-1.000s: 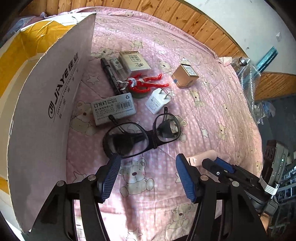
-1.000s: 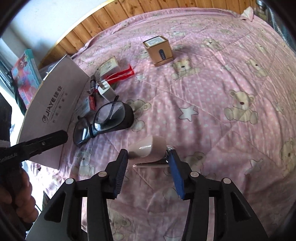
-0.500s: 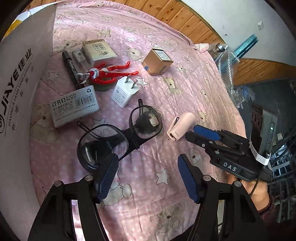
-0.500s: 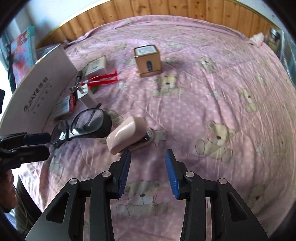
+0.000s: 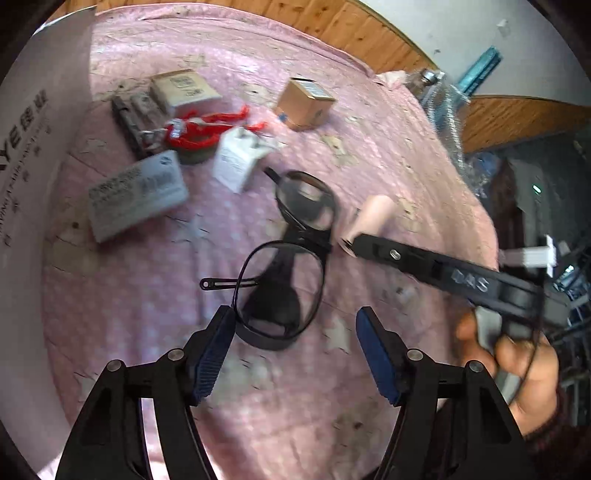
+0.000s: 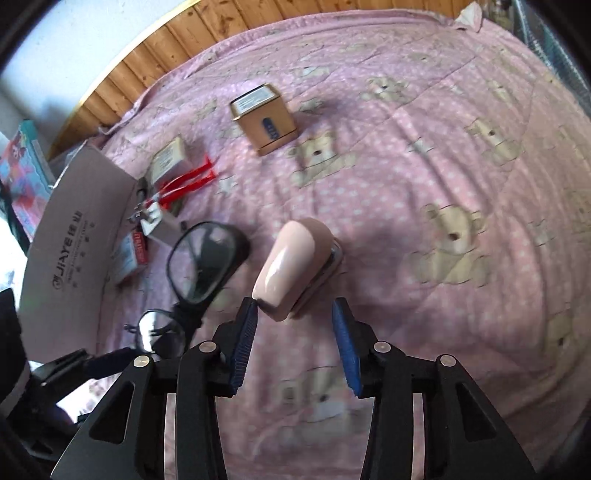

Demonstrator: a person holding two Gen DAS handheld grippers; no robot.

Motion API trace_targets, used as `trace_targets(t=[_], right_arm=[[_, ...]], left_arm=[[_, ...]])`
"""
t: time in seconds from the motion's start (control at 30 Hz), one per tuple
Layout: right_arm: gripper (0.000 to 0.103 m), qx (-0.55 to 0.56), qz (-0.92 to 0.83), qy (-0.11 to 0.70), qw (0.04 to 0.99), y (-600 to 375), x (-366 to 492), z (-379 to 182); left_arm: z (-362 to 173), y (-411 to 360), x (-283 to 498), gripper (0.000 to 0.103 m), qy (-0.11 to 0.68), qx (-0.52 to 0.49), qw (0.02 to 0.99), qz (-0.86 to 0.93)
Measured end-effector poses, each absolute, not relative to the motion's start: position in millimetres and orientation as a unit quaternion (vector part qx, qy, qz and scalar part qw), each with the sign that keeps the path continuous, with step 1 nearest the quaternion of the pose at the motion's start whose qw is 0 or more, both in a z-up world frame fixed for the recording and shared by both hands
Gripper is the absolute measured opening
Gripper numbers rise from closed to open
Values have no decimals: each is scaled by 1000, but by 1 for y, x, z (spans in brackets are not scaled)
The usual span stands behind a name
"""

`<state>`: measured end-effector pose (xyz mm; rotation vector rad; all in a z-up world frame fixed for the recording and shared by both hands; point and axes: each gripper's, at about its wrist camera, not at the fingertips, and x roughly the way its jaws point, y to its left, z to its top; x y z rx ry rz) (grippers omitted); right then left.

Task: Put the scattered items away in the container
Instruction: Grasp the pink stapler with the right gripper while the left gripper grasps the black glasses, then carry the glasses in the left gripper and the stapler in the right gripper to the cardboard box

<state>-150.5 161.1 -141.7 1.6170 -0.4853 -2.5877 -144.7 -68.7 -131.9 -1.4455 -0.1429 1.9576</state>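
Lying across a pink quilt (image 6: 424,177) printed with teddy bears and stars, the scattered items spread out from a white cardboard box (image 6: 70,258) whose flap bears the lettering "JiAYE". The left hand-held gripper (image 5: 295,350) hangs with its blue ribbed pads spread wide just above a pair of black-framed glasses (image 5: 291,258), one lens reaching between the pads without touching either. The right hand-held gripper (image 6: 295,347) is likewise spread, its left pad right against the near end of a smooth, glossy, pale pink stapler (image 6: 291,262) with a metal base, the right pad apart from it; in the left wrist view a person's hand (image 5: 517,362) grips its black handle. The stapler lies just beside the glasses, and the long black finger of the right tool crosses close to the frame's bridge. Further off sit a grey box of staples (image 5: 136,192), a white plug adapter (image 5: 236,162) with metal prongs, a red plastic figure (image 5: 199,127) on a dark round object, a long black item (image 5: 127,118) too blurred to name, a small beige carton (image 5: 184,88) and a brown cardboard cube (image 6: 264,118) with a blue mark on its side. Wooden panelling (image 6: 207,33) edges the bed, and crinkled clear plastic wrap (image 5: 443,107) sits at the far corner.
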Motion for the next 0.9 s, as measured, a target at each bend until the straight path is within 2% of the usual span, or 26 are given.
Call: trace_targets(t=[0.17, 0.3, 0.37, 0.4, 0.43, 0.57, 0.63, 0.73, 0.77, 0.8, 0.9], right_arm=[[47, 516, -832, -203, 27, 174, -154, -137], [49, 510, -839, -185, 26, 151, -172, -143], [38, 515, -839, -176, 17, 154, -174, -148], [26, 518, -836, -180, 20, 159, -172, -149], [24, 519, -834, -187, 22, 165, -170, -148], [24, 522, -831, -192, 23, 180, -161, -148], [27, 522, -833, -184, 18, 177, -164, -152], [25, 509, -843, -173, 19, 173, -170, -153], [25, 508, -843, -176, 24, 174, -169, -153], [25, 505, -842, -188, 29, 177, -167, -151], [25, 494, -848, -189, 40, 176, -155, -138]], left_arm=[[-108, -66, -141, 68, 3, -512, 297, 806], [-116, -35, -166, 69, 10, -508, 302, 807], [-133, -18, -178, 66, 33, -525, 288, 800], [-146, -10, -181, 57, 35, -547, 281, 788], [-147, -13, -182, 56, 27, -540, 276, 794], [-141, -27, -171, 55, 12, -549, 269, 791], [-144, -28, -167, 55, 8, -551, 268, 791], [-146, -19, -164, 62, 18, -529, 263, 807], [-147, -13, -166, 60, 27, -525, 263, 809], [-149, -6, -170, 45, 37, -523, 256, 812], [-138, -13, -170, 39, 18, -529, 265, 806]])
